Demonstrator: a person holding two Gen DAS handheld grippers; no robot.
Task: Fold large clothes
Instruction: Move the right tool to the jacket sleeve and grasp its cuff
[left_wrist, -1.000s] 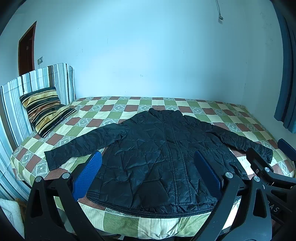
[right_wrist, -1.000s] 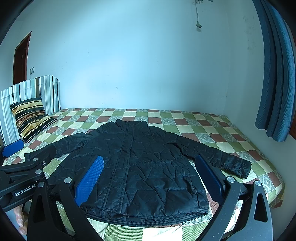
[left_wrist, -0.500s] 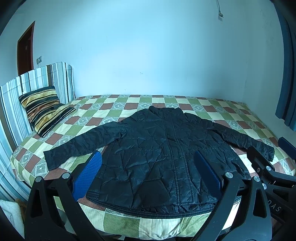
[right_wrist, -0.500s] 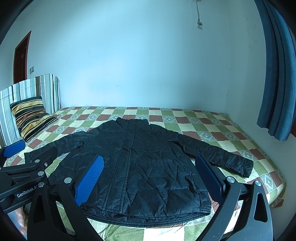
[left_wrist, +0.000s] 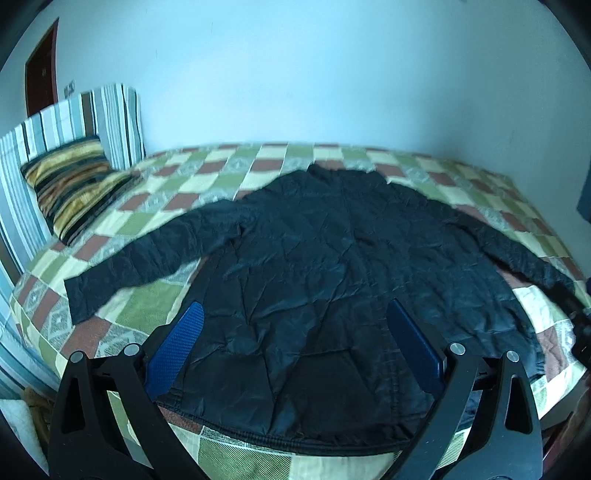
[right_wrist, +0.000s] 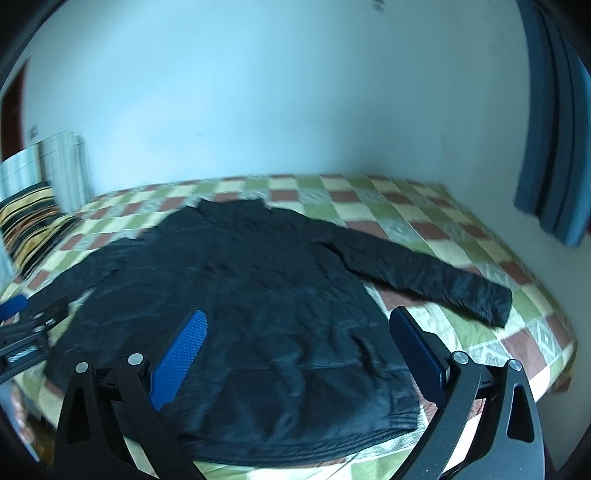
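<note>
A black quilted jacket (left_wrist: 332, 280) lies flat and front up on the checked bed, both sleeves spread out; it also shows in the right wrist view (right_wrist: 258, 295). Its left sleeve cuff (left_wrist: 79, 299) lies near the bed's left edge, its right sleeve cuff (right_wrist: 491, 299) near the right edge. My left gripper (left_wrist: 295, 336) is open and empty above the hem. My right gripper (right_wrist: 299, 339) is open and empty above the jacket's lower right part. The left gripper also shows at the left edge of the right wrist view (right_wrist: 22, 325).
The bed (left_wrist: 229, 173) has a green, red and cream checked cover. A striped pillow (left_wrist: 74, 192) leans on a striped headboard (left_wrist: 74, 122) at the left. A blue curtain (right_wrist: 554, 129) hangs at the right. A pale wall stands behind the bed.
Both grippers have moved forward and tilted down towards the jacket, which now looks larger. The right wrist view has swung right. Both stay open.
</note>
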